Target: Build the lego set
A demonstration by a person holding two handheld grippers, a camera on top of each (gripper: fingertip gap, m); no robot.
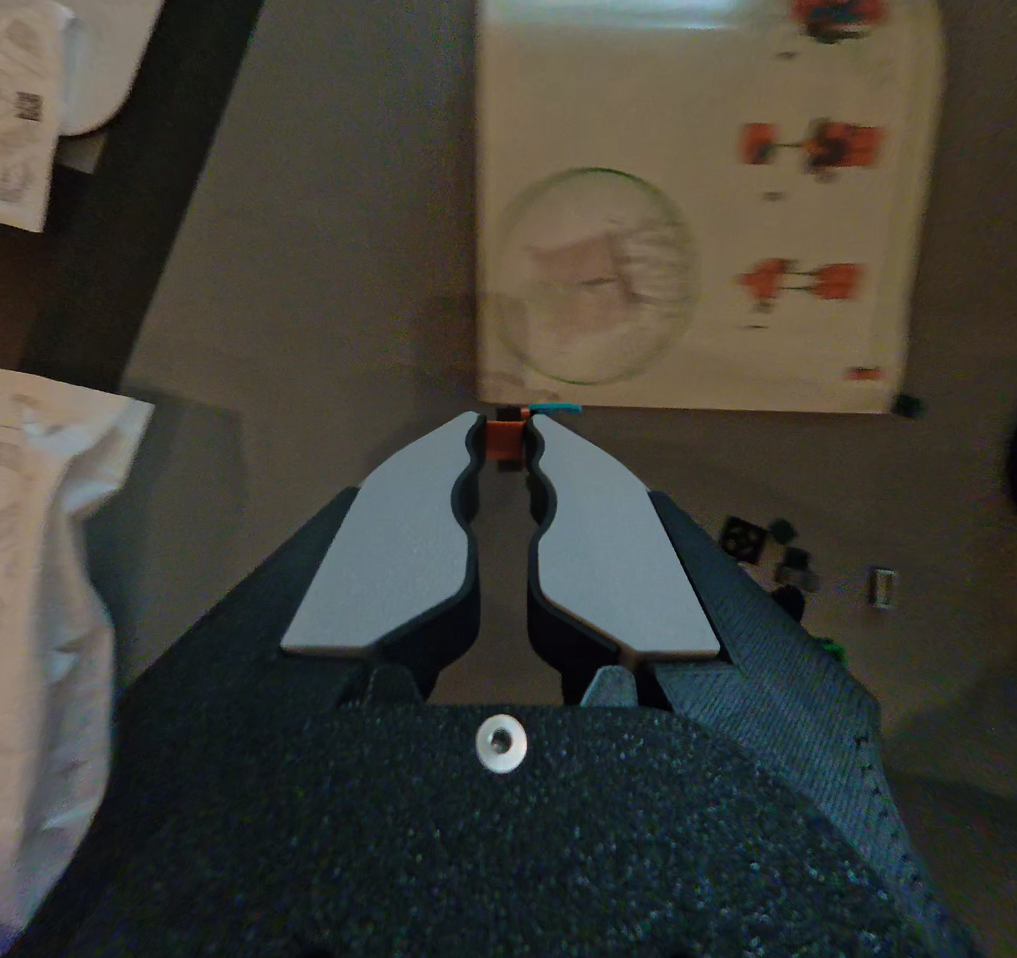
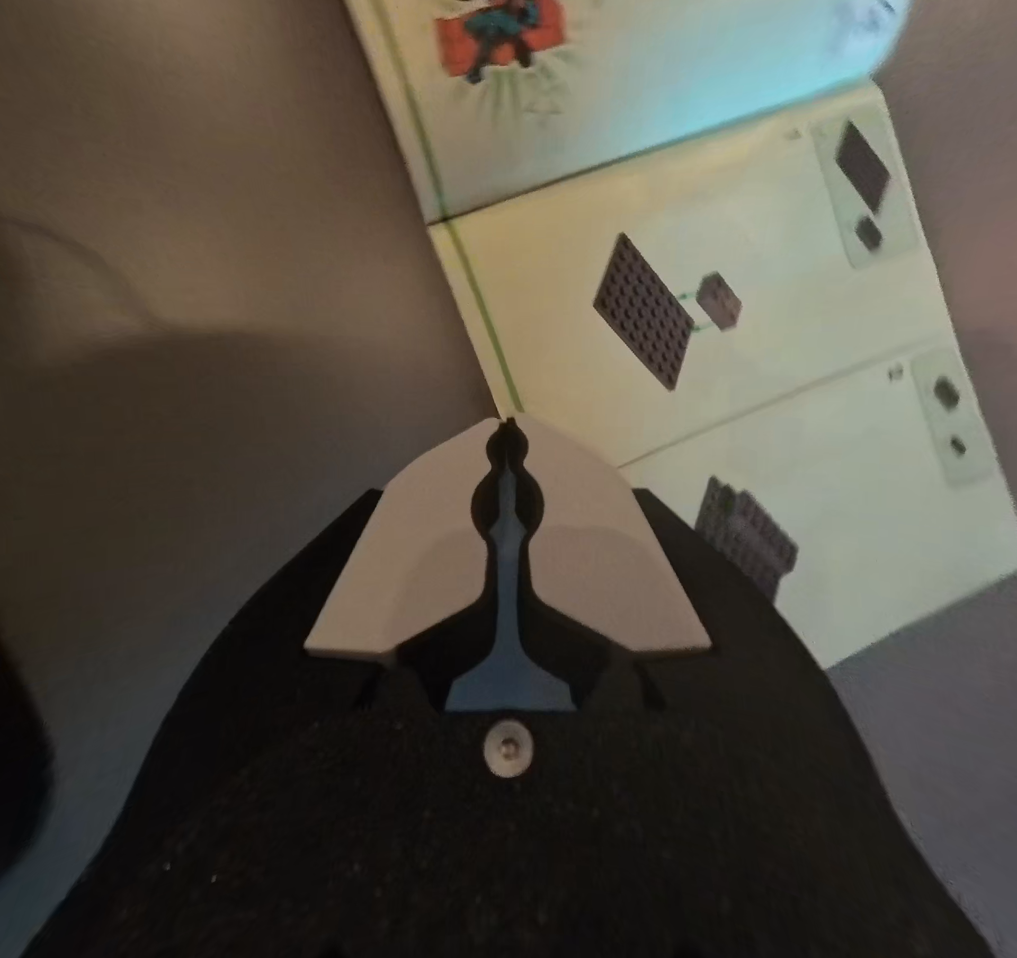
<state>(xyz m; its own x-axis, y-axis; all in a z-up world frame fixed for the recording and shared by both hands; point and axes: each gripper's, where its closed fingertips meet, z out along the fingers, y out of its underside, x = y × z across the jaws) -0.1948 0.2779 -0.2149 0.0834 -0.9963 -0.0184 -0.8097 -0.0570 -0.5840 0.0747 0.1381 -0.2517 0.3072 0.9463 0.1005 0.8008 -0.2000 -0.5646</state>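
Between the left tool's (image 1: 506,428) fingertips sits a clamped orange lego piece (image 1: 502,439).

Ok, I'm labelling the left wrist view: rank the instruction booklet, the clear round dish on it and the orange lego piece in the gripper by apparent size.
Largest to smallest, as they look:
1. Instruction booklet
2. Clear round dish, resting on the booklet
3. Orange lego piece, pinched in the left gripper; it is nearer the camera, yet looks smallest.

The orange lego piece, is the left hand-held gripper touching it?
Touching. The left wrist view shows the left hand-held gripper with both fingertips pressed against the orange lego piece, no gap.
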